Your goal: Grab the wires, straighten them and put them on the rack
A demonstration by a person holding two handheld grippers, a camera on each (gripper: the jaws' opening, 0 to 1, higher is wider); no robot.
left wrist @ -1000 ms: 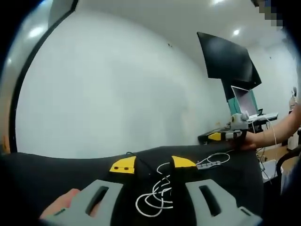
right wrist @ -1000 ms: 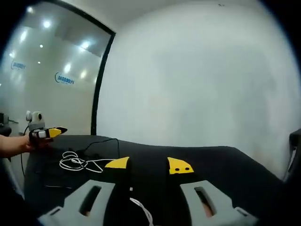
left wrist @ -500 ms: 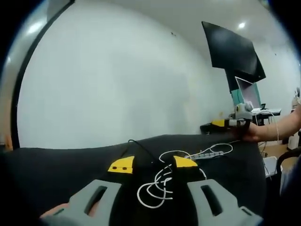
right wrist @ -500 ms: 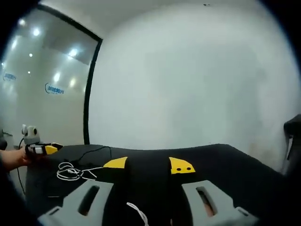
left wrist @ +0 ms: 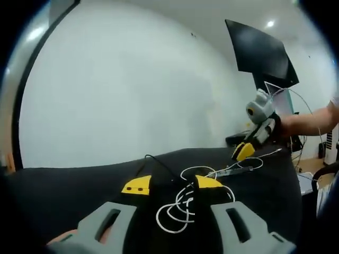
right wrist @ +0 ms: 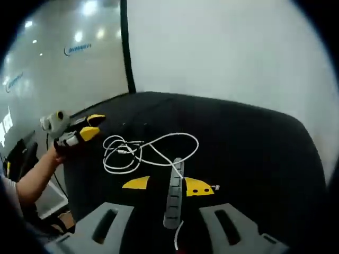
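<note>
White wire [right wrist: 143,151] lies tangled on the black table [right wrist: 254,137] beside a grey strip [right wrist: 174,197]. Left gripper [left wrist: 172,186] and right gripper [right wrist: 165,185] hover spread wide, empty.

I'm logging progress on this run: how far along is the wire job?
Nothing looks done: the tangled white cable and its grey strip-shaped rack lie on the black table. In hand: the right gripper, open, straddles the rack; the left gripper is open over the tangle. Grabbing, straightening and racking remain.
</note>
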